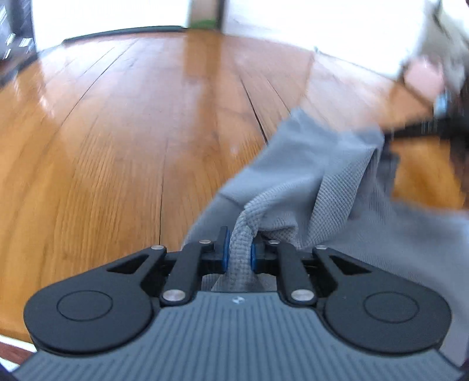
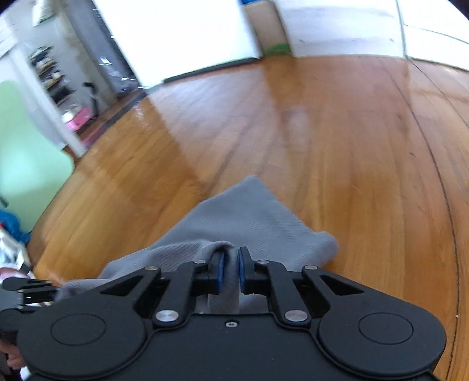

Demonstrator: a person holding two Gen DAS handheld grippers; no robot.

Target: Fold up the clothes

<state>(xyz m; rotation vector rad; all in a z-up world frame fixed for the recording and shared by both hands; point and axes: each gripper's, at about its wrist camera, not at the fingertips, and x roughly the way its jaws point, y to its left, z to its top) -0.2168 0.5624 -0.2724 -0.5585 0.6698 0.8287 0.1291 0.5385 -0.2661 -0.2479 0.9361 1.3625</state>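
Observation:
A grey knit garment hangs bunched above the wooden table. My left gripper is shut on a gathered fold of it, the cloth pinched between the blue pads. In the right wrist view the same grey garment spreads ahead over the table, and my right gripper is shut on a strip of its edge between the blue pads. The other gripper shows blurred at the far right of the left wrist view, and at the lower left of the right wrist view.
The table's planks have dark seams. Its far edge meets a bright white surface. A pale green chair back stands at the left beyond the rim, with shelves behind it. A hand appears blurred at upper right.

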